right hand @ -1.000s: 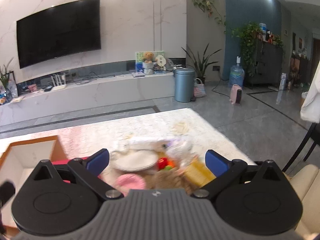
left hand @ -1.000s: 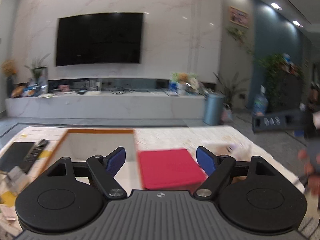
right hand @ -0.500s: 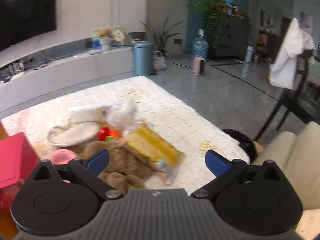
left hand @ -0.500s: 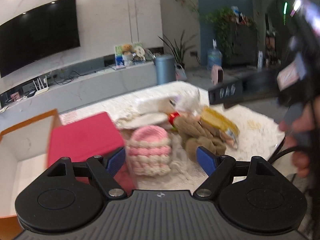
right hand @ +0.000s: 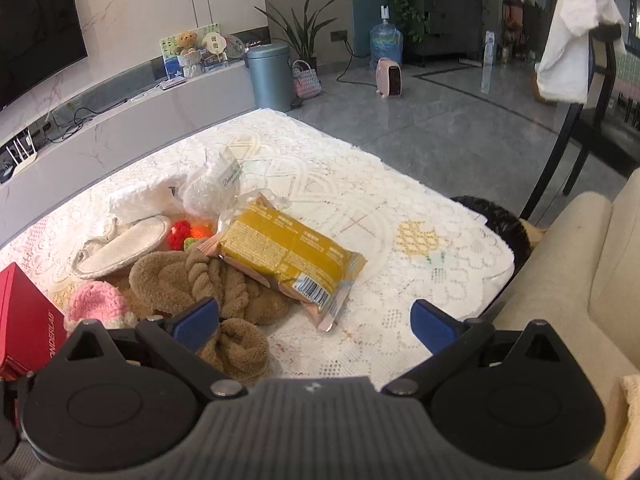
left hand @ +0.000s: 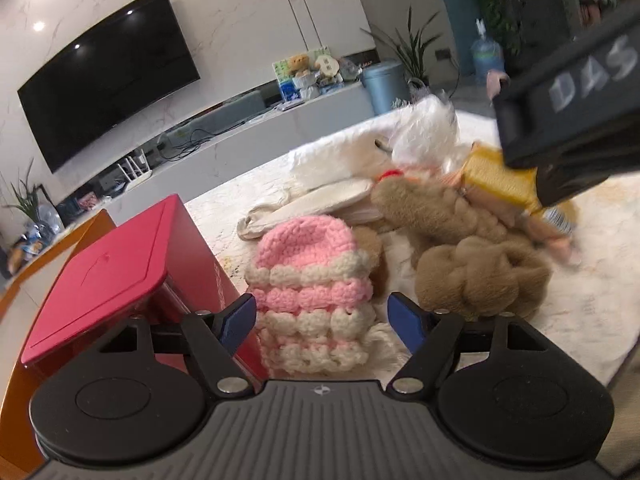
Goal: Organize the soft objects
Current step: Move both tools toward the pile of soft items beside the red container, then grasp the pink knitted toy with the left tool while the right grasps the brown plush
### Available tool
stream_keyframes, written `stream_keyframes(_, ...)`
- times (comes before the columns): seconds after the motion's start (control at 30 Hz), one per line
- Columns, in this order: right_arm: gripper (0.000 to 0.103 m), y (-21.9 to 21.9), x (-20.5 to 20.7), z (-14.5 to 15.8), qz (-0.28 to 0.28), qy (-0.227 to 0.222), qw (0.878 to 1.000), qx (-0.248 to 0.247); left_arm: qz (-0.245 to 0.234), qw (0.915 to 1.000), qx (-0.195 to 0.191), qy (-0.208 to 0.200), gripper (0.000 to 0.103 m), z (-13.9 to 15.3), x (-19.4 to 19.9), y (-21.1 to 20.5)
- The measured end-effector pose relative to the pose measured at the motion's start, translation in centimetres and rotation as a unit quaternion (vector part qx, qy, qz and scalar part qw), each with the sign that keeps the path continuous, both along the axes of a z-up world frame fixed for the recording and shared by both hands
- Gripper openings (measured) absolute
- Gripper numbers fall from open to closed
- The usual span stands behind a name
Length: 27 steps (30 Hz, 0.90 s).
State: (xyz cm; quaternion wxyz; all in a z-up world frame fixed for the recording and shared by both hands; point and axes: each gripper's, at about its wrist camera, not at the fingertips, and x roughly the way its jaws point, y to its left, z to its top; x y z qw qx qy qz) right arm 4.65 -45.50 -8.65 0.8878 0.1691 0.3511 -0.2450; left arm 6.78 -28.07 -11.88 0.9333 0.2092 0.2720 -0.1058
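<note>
Our left gripper [left hand: 322, 318] gapes wide around the pink-and-cream crocheted hat [left hand: 310, 292]; our right gripper [right hand: 316, 324] hangs released above the brown plush scarf [right hand: 208, 284].

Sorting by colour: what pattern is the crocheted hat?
Pink and cream bands on the crocheted hat, clearest in the left wrist view.

A pink-and-cream crocheted pouch [left hand: 310, 292] lies near the tablecloth's left edge, touching a brown twisted plush [right hand: 224, 292]. A yellow packet [right hand: 288, 256] rests tilted on the plush; cream slipper [right hand: 120, 250], white fluffy items [right hand: 152, 198] behind.
</note>
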Motion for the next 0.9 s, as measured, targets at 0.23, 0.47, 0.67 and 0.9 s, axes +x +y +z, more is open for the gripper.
stream_keyframes(0.23,0.1,-0.2,0.7,-1.1,0.001,0.024,1.0,0.013,0.008,0.9937,0.112,0.005,0.084,-2.5,-0.1,-2.5)
stream_keyframes(0.47,0.1,-0.4,0.5,-1.4,0.0,0.024,0.999,0.024,0.008,0.9963,0.078,0.035,0.044,-1.8,-0.4,-1.0)
stream_keyframes(0.67,0.1,0.1,1.0,-1.6,0.016,0.033,0.999,0.027,-0.037,0.9965,0.045,0.059,0.038,-0.2,-2.5,1.2)
stream_keyframes(0.9,0.093,1.7,0.7,-0.9,0.086,-0.035,0.994,0.05,-0.074,0.9919,0.004,0.103,0.038,1.6,-5.4,4.9)
